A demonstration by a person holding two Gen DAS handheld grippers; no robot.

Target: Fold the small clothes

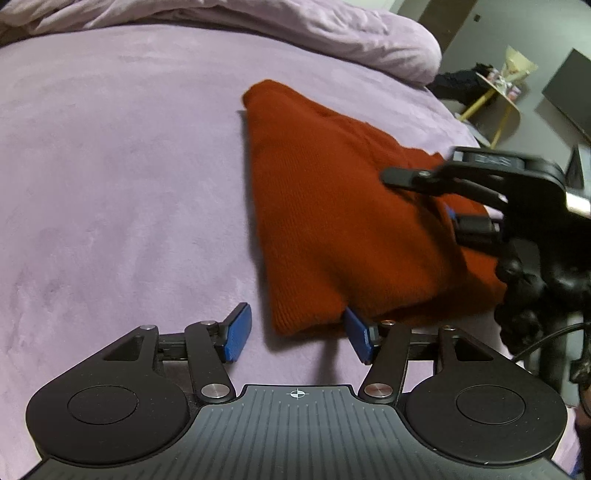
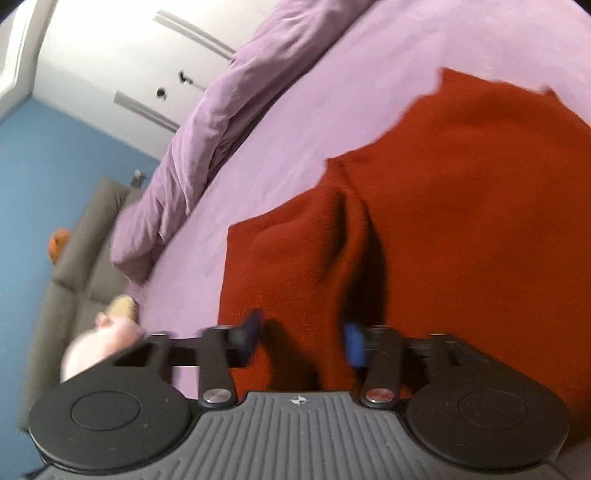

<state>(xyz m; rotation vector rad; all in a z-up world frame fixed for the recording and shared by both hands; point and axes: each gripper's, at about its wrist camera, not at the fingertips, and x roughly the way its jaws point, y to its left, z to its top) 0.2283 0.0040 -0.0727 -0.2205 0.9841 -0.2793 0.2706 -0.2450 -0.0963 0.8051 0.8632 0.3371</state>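
Note:
A rust-red knitted garment (image 1: 332,206) lies folded on the lilac bed cover (image 1: 110,166). My left gripper (image 1: 297,334) is open at the garment's near corner, its right blue pad touching the cloth edge, the left pad over bare cover. The right gripper (image 1: 436,192) shows at the right of the left wrist view, over the garment's right side. In the right wrist view the right gripper (image 2: 301,341) is open just above the garment (image 2: 461,221), with a raised fold of cloth running up from beside its right pad. The image is blurred.
A bunched lilac duvet (image 1: 295,33) lies along the far side of the bed. A small yellow-legged side table (image 1: 498,96) stands beyond the bed's right edge. In the right wrist view a grey sofa (image 2: 81,251) with a soft toy (image 2: 99,343) sits beside the bed.

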